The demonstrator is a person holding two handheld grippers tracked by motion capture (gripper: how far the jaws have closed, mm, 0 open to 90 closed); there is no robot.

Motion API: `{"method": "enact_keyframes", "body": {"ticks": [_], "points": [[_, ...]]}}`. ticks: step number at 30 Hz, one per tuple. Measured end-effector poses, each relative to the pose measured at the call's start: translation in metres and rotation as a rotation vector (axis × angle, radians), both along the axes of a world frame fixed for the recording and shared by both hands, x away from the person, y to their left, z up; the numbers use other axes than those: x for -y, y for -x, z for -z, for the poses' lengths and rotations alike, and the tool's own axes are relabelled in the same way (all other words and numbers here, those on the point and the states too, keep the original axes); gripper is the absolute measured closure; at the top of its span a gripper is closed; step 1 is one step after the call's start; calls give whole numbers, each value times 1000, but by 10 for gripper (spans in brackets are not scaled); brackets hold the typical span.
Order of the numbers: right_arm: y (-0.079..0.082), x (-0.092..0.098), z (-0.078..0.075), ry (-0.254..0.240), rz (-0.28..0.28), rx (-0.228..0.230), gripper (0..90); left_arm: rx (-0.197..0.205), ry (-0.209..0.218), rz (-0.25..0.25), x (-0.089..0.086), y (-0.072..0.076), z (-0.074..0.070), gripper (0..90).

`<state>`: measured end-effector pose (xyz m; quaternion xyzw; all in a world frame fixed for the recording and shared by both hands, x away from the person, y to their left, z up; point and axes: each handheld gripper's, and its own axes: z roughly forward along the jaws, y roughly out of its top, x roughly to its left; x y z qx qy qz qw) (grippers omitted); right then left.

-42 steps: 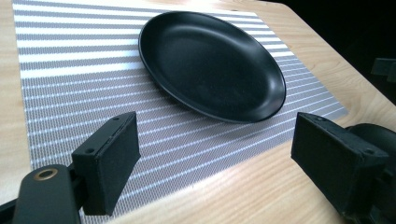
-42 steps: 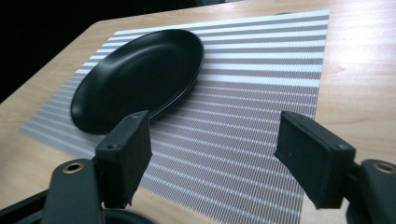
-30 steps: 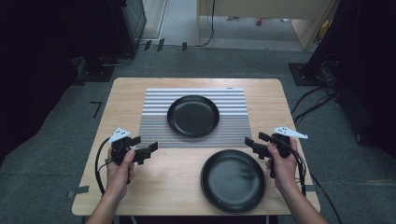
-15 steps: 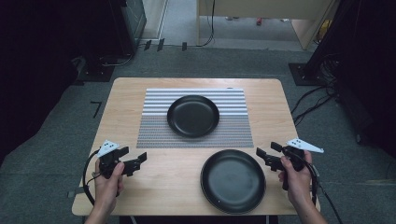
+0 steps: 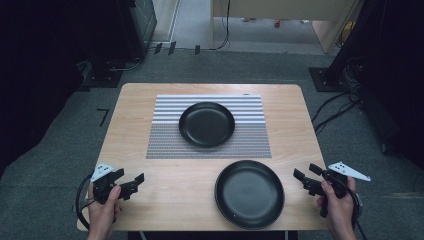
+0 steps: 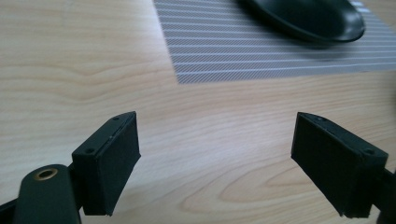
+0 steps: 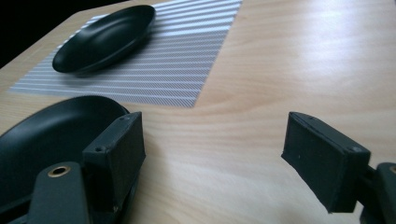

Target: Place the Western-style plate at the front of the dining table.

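I hold the left gripper [image 5: 131, 183] and right gripper [image 5: 306, 179] near the surface's [image 5: 130, 130] front edge, both spread and empty. The near black plate [image 5: 249, 193], off the striped placemat [image 5: 165, 145], lies flat, rim up; being round, it has no long axis. I judge that a shallow pinch on its sloping rim could slip and skid it off the front edge.

- Soft, even light from overhead brightens the table [image 5: 150, 125], while the surrounding room falls into darkness.
- A pale sheen crosses the wood in the right gripper view.
- Both black plates [image 5: 206, 124] show faint glare.
- Close-up jaws look slightly soft.
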<state>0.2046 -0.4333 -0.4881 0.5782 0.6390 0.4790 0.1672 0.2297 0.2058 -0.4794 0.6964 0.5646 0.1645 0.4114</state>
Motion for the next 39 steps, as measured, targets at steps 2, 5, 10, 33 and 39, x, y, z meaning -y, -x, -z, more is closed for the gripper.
{"method": "enact_keyframes", "body": {"ticks": [2, 5, 10, 33, 39], "points": [[7, 9, 5, 7, 15, -11, 204, -5, -2, -14, -6, 3, 2, 151], [11, 13, 7, 9, 26, -16, 204, -11, -1, -37, -13, 7, 5, 151], [21, 24, 14, 12, 54, -31, 203, -14, -11, -64, -22, 15, 8, 151], [28, 13, 36, 206, 88, -113, 190, -22, -185, -109, -21, 33, 36, 151], [26, -2, 37, 351, 86, -121, 164, -2, -247, -109, -15, 34, 40, 135]]}}
